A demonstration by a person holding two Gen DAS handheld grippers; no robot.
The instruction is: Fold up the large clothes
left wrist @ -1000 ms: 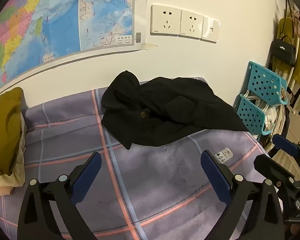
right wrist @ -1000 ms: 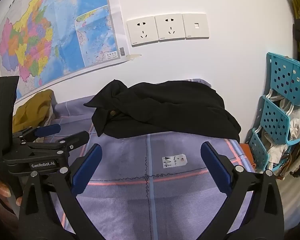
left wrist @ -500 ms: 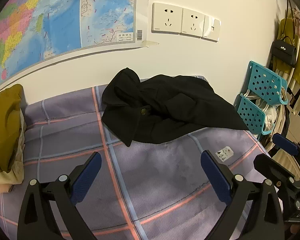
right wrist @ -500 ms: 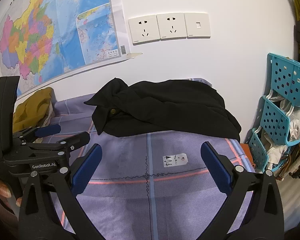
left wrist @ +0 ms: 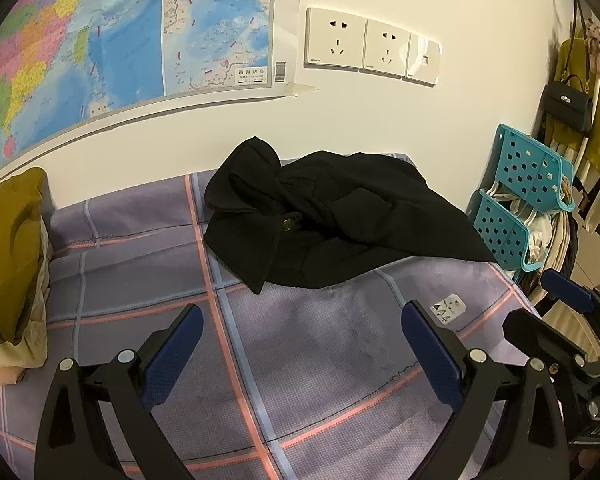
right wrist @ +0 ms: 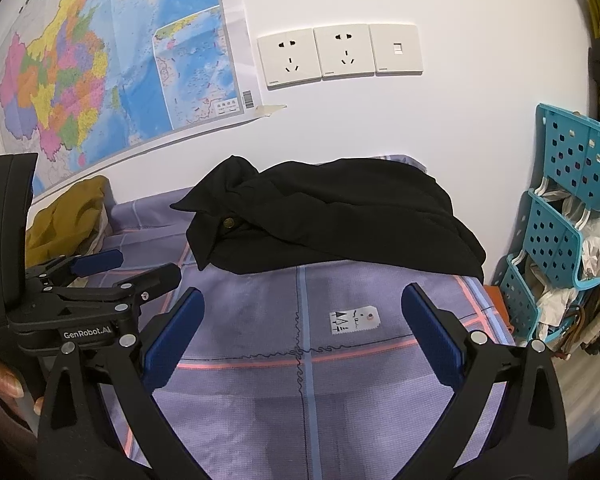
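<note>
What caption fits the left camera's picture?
Open left gripper hovers over a plaid bedsheet, facing a crumpled black coat.

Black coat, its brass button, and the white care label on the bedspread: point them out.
black coat [right wrist: 360, 208], right wrist view, on its bunched body.
brass button [right wrist: 230, 223], right wrist view, on its face.
white care label [right wrist: 355, 320], right wrist view, on its middle.

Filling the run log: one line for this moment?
left gripper open | right gripper open | black coat crumpled, untouched

Left gripper [left wrist: 300, 344] and right gripper [right wrist: 300, 328] — both spread wide.
</note>
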